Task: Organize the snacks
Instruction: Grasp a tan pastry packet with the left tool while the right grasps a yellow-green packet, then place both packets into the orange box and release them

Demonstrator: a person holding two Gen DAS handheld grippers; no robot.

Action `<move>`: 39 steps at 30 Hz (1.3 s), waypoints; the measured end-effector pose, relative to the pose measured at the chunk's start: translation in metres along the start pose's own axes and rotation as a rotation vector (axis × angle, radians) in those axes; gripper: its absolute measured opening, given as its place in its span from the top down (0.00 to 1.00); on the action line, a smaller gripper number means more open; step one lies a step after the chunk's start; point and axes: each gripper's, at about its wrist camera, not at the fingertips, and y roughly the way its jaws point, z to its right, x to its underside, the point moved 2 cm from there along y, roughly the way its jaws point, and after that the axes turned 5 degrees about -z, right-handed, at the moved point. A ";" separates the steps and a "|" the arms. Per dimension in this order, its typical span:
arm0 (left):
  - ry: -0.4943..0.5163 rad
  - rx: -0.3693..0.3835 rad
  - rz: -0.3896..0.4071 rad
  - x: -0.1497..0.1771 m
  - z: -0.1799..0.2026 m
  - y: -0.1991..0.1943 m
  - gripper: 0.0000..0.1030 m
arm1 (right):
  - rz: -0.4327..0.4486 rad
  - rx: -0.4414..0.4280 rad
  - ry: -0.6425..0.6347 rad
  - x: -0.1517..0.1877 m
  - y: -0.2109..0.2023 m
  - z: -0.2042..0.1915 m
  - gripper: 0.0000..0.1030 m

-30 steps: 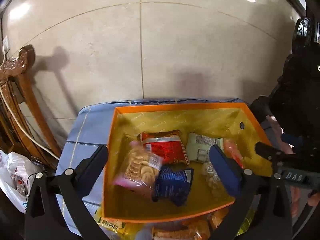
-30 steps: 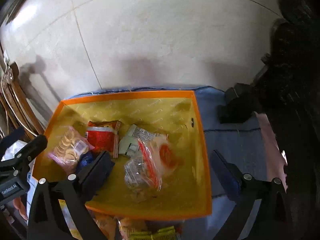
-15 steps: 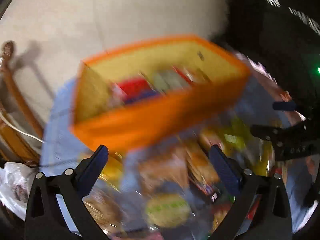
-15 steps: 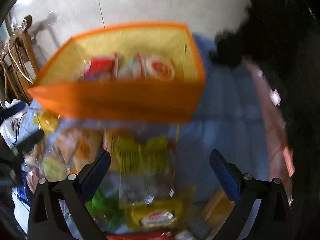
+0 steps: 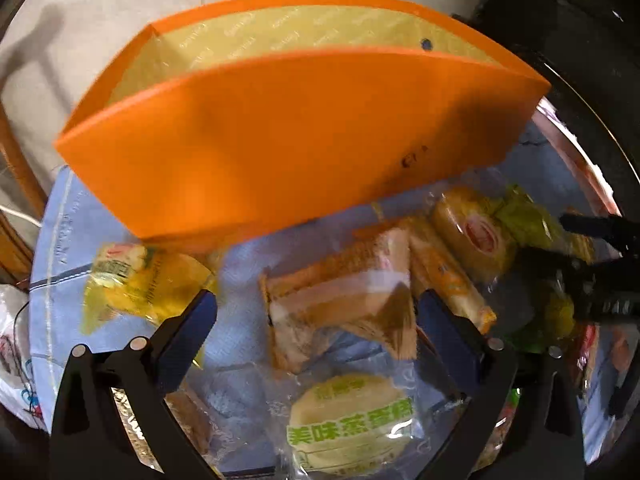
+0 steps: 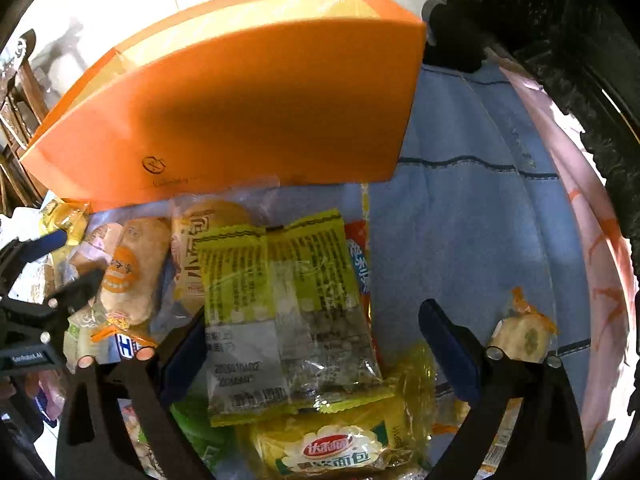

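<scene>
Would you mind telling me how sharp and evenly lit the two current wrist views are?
Left wrist: orange box slightly motion-smeared, steamed cake packet print legible. Right wrist: yellow-green snack packet crisp, glare on its clear film, fisheye bowing the box edges.

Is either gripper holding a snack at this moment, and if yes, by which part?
Nothing is held. The left gripper and the right gripper are both open above the snack packets, beside the orange box.

Black gripper (image 5: 316,320) frame, blue-padded fingers (image 5: 188,328), silver screws.
</scene>
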 end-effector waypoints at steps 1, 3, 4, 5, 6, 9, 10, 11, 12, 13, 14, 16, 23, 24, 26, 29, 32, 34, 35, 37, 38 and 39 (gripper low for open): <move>0.013 -0.014 -0.009 0.003 0.000 0.003 0.37 | 0.000 -0.025 -0.009 0.001 -0.001 -0.003 0.33; 0.022 -0.094 -0.045 0.004 -0.001 0.009 0.54 | -0.007 -0.011 -0.016 0.003 -0.005 -0.007 0.36; 0.027 -0.102 -0.043 0.004 -0.001 0.008 0.56 | -0.010 -0.010 -0.021 0.003 -0.007 -0.008 0.37; 0.025 -0.086 -0.041 0.005 -0.003 0.005 0.56 | -0.012 -0.017 -0.025 0.005 -0.010 -0.010 0.37; 0.019 -0.071 -0.042 0.006 -0.004 0.003 0.57 | -0.011 -0.024 -0.027 0.006 -0.014 -0.011 0.37; -0.012 -0.042 -0.038 0.012 -0.009 -0.013 0.57 | 0.029 0.011 -0.055 0.009 -0.035 -0.016 0.37; -0.015 -0.036 -0.032 0.014 -0.011 -0.019 0.57 | 0.044 0.020 -0.065 0.010 -0.043 -0.017 0.37; -0.015 -0.035 -0.021 0.015 -0.013 -0.028 0.57 | 0.053 0.013 -0.068 0.010 -0.049 -0.017 0.37; -0.012 -0.030 -0.009 0.016 -0.013 -0.036 0.57 | 0.058 -0.001 -0.060 0.010 -0.056 -0.015 0.37; -0.012 -0.026 -0.001 0.018 -0.012 -0.043 0.57 | 0.062 -0.015 -0.050 0.010 -0.061 -0.014 0.37; -0.015 -0.018 0.012 0.018 -0.013 -0.053 0.57 | 0.071 -0.034 -0.034 0.010 -0.069 -0.011 0.36; -0.016 -0.007 0.038 0.020 -0.016 -0.070 0.56 | 0.094 -0.068 -0.014 0.009 -0.081 -0.002 0.36; 0.016 -0.014 0.152 0.005 0.003 -0.133 0.56 | 0.163 -0.117 0.050 0.002 -0.118 0.043 0.36; 0.022 -0.017 0.163 -0.002 0.010 -0.137 0.56 | 0.176 -0.114 0.048 0.001 -0.123 0.046 0.36; 0.041 -0.020 0.187 -0.010 0.019 -0.146 0.56 | 0.202 -0.112 0.055 -0.002 -0.135 0.049 0.36; 0.052 -0.041 0.203 -0.027 0.035 -0.142 0.56 | 0.246 -0.100 0.031 -0.013 -0.149 0.038 0.36; -0.036 -0.012 0.227 -0.049 0.029 -0.137 0.56 | 0.301 -0.077 -0.005 -0.034 -0.159 0.020 0.36; -0.123 0.010 0.251 -0.067 0.021 -0.137 0.56 | 0.322 -0.092 -0.034 -0.054 -0.158 0.009 0.36; -0.155 -0.033 0.265 -0.079 0.017 -0.136 0.56 | 0.320 -0.084 -0.031 -0.069 -0.153 0.003 0.36; -0.188 -0.088 0.256 -0.097 0.013 -0.132 0.56 | 0.321 -0.091 -0.024 -0.097 -0.144 -0.004 0.36; -0.208 -0.089 0.254 -0.107 0.010 -0.130 0.56 | 0.322 -0.091 -0.021 -0.106 -0.141 -0.007 0.36; -0.222 -0.100 0.254 -0.114 0.008 -0.130 0.56 | 0.321 -0.081 -0.019 -0.117 -0.137 -0.010 0.36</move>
